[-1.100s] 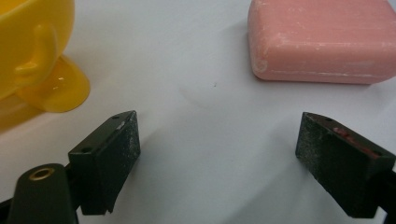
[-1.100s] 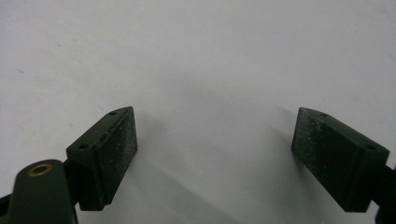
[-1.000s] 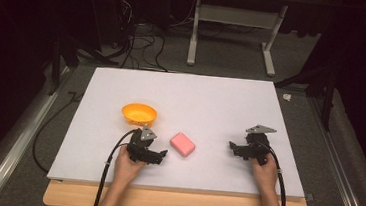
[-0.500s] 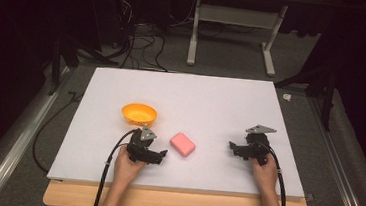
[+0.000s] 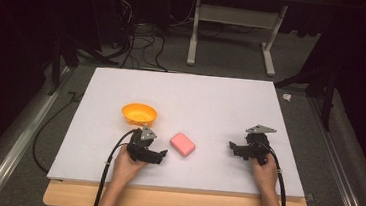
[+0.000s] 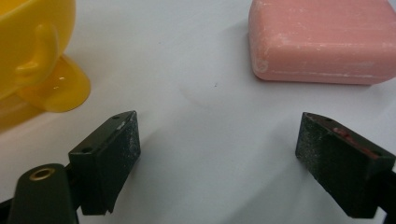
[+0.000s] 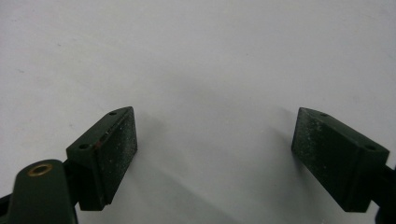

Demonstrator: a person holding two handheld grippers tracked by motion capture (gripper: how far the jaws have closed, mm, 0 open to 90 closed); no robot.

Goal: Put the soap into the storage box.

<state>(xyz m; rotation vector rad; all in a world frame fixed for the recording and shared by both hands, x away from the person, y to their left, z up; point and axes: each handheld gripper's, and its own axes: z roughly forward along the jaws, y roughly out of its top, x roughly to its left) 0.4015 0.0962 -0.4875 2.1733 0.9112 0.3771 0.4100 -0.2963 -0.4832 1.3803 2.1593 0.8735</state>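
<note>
- Left hand-held gripper [image 5: 162, 154] sits low on the worktop [image 5: 211, 100], jaws spread wide and holding nothing.
- In the left gripper view those jaws [image 6: 217, 149] frame bare white surface; neither pad touches anything.
- Pink soap [image 5: 183, 144] lies flat just beyond the left hand-held gripper's tips, off toward its right jaw, near but apart.
- From the left gripper view the soap [image 6: 322, 39] is ahead and to the right of the gap, not between the jaws.
- Orange bowl [image 5: 139, 114] stands upright ahead of the left hand-held gripper, on its left-jaw side, close but clear of it.
- In the left gripper view the bowl [image 6: 32, 51] is in the upper left corner, well apart from the soap.
- Right hand-held gripper [image 5: 232, 147] rests on the worktop too, its jaws pointing toward the soap, well apart from it.
- The right gripper view shows its jaws [image 7: 215, 149] parted wide over plain white surface, empty.
- Each hand grips its handle from the near edge; a cable trails back from each.
</note>
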